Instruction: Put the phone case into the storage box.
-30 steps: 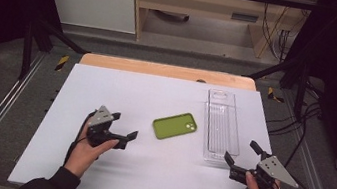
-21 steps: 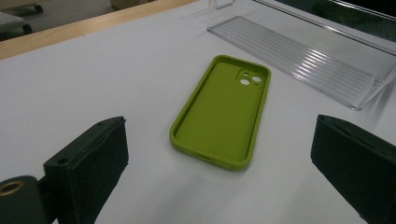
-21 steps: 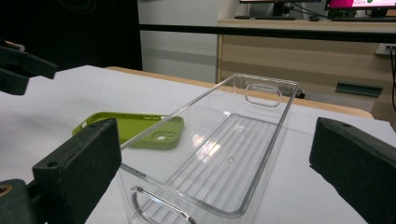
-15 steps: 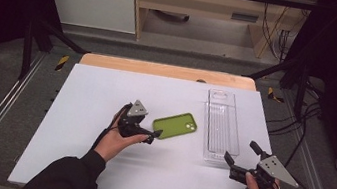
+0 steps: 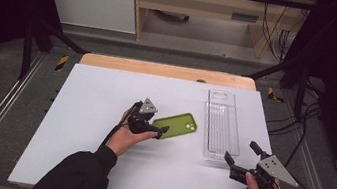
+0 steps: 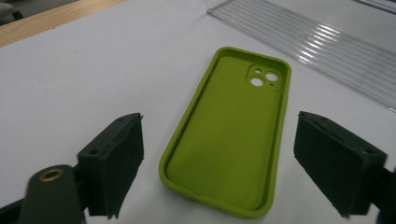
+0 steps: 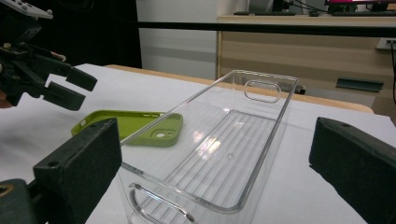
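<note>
A lime green phone case (image 5: 177, 124) lies hollow side up on the white table, its camera cut-out toward the right. My left gripper (image 5: 156, 129) is at the case's left end. In the left gripper view its jaws stand on either side of the case's (image 6: 233, 140) near end; they have just been closing, and the pads are still apart from it, so the left gripper (image 6: 217, 140) is open. My right gripper (image 5: 241, 153) is open near the front end of a clear plastic tray (image 5: 222, 125), with nothing between its jaws. The right gripper view shows this gripper (image 7: 215, 154) facing the tray (image 7: 224, 140).
The case (image 7: 140, 126) and the left gripper (image 7: 70, 88) lie beyond the tray's left wall in the right gripper view. A bare white tabletop (image 5: 96, 94) spreads to the left and front. A wooden strip (image 5: 167, 70) borders its far edge, and metal rails run along both sides.
My left hand has travelled right across the table, from the open area to the green case's left end. The right hand and the tray have stayed where they were.
</note>
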A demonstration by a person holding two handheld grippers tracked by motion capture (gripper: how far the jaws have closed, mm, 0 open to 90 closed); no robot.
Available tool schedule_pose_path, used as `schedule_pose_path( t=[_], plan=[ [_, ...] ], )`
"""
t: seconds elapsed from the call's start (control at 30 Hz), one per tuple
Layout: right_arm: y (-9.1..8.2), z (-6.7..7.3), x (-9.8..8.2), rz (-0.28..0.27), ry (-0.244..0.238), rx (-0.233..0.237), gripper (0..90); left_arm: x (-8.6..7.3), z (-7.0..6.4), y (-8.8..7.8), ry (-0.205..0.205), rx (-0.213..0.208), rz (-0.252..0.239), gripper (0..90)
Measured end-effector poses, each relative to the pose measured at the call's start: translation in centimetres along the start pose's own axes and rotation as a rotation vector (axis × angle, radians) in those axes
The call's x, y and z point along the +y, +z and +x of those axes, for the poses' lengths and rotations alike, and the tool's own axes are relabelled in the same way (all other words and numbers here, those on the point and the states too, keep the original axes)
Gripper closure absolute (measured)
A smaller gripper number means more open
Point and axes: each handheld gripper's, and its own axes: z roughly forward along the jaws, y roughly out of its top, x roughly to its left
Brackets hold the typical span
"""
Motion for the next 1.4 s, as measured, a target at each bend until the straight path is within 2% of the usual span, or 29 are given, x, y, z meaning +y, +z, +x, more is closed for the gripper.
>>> schedule_pose_path(
  t=[0.07, 0.1, 0.27, 0.5, 0.63, 0.77, 1.0, 1.17, 1.27, 1.4],
  plan=[
    [0.0, 0.1, 0.0, 0.002, -0.001, 0.001, 3.0, 0.0, 0.0, 0.1, 0.004, -0.004, 0.004, 24.3],
    [0.0, 0.1, 0.0, 0.003, -0.002, 0.000, 2.9, 0.0, -0.1, 0.2, 0.021, -0.006, 0.005, 29.7],
    [0.0, 0.0, 0.0, 0.004, -0.001, -0.001, 3.1, 0.2, -0.2, 0.5, 0.027, -0.011, 0.010, 47.9],
    [0.0, 0.2, -0.1, 0.010, -0.009, 0.000, 3.1, -0.1, -0.3, 1.3, 0.038, -0.026, 0.059, 75.2],
    [0.0, 0.1, -0.1, 0.011, -0.012, 0.001, 3.2, -0.2, -0.2, 1.5, 0.027, -0.036, 0.090, 85.6],
    [0.0, 0.1, -0.1, 0.012, -0.015, 0.002, 3.2, -0.4, 0.0, 1.8, 0.009, -0.040, 0.109, 90.0],
    [0.0, 0.2, -0.1, 0.015, -0.014, 0.002, 3.2, -0.6, -0.1, 2.3, 0.005, -0.035, 0.160, 90.0],
    [0.0, 0.1, -0.1, 0.015, -0.014, 0.000, 3.2, -0.6, 0.1, 1.9, 0.001, -0.029, 0.187, 90.0],
    [0.0, 0.2, -0.1, 0.017, -0.016, 0.001, 3.2, -0.8, 0.3, 1.3, -0.013, -0.057, 0.206, 90.0],
    [0.1, 0.3, -0.1, 0.030, -0.018, 0.002, 3.2, -0.9, 0.1, 0.9, 0.000, -0.064, 0.228, 90.0]
  ],
)
